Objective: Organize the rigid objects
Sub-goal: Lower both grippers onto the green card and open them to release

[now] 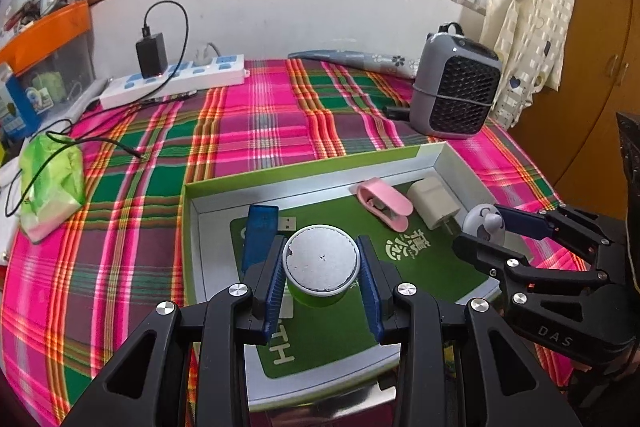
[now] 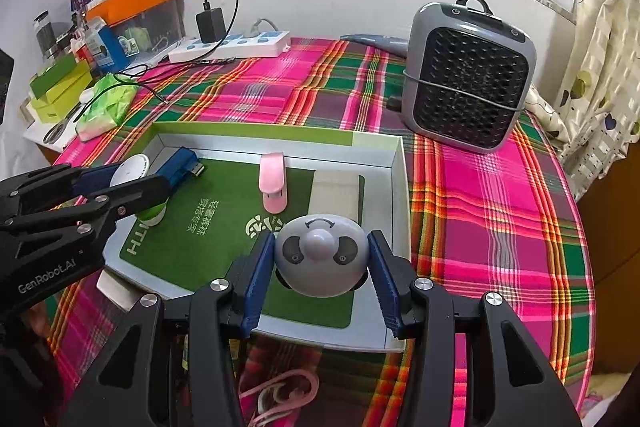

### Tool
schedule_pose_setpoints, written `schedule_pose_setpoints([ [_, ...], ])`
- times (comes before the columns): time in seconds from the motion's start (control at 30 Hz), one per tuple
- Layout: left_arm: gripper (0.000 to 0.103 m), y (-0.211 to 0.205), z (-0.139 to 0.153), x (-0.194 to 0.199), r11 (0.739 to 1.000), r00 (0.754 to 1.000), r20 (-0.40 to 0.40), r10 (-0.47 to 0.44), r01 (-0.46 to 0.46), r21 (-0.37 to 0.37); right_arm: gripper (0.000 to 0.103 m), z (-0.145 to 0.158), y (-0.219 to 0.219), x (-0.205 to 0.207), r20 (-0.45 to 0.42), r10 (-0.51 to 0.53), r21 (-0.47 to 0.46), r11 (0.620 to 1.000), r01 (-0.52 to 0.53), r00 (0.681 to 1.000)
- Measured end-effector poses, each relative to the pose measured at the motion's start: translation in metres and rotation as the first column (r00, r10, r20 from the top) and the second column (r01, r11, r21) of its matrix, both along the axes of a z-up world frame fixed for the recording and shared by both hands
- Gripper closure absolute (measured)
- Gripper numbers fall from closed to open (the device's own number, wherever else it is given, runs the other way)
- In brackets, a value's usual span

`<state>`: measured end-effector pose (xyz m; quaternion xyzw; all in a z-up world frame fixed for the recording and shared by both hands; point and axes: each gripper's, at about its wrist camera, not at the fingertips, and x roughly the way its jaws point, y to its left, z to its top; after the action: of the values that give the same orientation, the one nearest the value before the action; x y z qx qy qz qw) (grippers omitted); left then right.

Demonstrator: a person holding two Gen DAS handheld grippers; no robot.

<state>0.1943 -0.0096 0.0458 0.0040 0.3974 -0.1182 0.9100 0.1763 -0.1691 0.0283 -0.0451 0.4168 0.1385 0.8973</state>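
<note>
A pink and green plaid cloth (image 1: 280, 115) is filling most of both frames, spreading from the window wall down to the lower edges. On it, in the centre of each view, an open shallow box (image 2: 400, 163) with a green printed floor is lying flat. In the upper right of the right wrist view a grey fan heater (image 2: 468, 75) is standing on the cloth beyond the box, well apart from it. A white power strip (image 1: 176, 79) with a black charger plugged in is lying at the upper left of the left wrist view, against the wall.

The left gripper (image 1: 322, 267) is sitting low in the centre of its frame, its blue pads clamping a round green tin with a grey lid (image 1: 321, 259) over the box floor. The right gripper (image 2: 320, 259) is likewise squeezing a grey panda-faced round gadget (image 2: 321, 255) from both sides, above the near right part of the box.

Inside the box, a blue USB stick (image 1: 260, 235) is lying toward the left, a pink clip (image 2: 273, 183) is resting near the middle, and a cream plug adapter (image 1: 434, 205) is sitting just beside the clip, toward the right wall.
</note>
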Motion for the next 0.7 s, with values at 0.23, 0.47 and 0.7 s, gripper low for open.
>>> schedule_pose_setpoints([
  [0.23,0.07,-0.005,-0.007,0.007,1.0,1.0,-0.017,0.001,-0.001,0.016,0.055,-0.007,0.001,0.004,-0.021,0.004,-0.005,1.0,-0.004,1.0],
  [0.47,0.07,-0.006,-0.012,0.009,1.0,1.0,-0.028,0.002,-0.002,0.021,0.055,-0.011,0.001,0.007,-0.031,0.003,-0.01,1.0,-0.003,1.0],
  [0.7,0.07,-0.006,-0.017,0.013,1.0,0.999,-0.042,0.01,-0.009,0.016,0.055,-0.014,0.002,0.008,-0.03,0.005,-0.026,1.0,-0.006,1.0],
])
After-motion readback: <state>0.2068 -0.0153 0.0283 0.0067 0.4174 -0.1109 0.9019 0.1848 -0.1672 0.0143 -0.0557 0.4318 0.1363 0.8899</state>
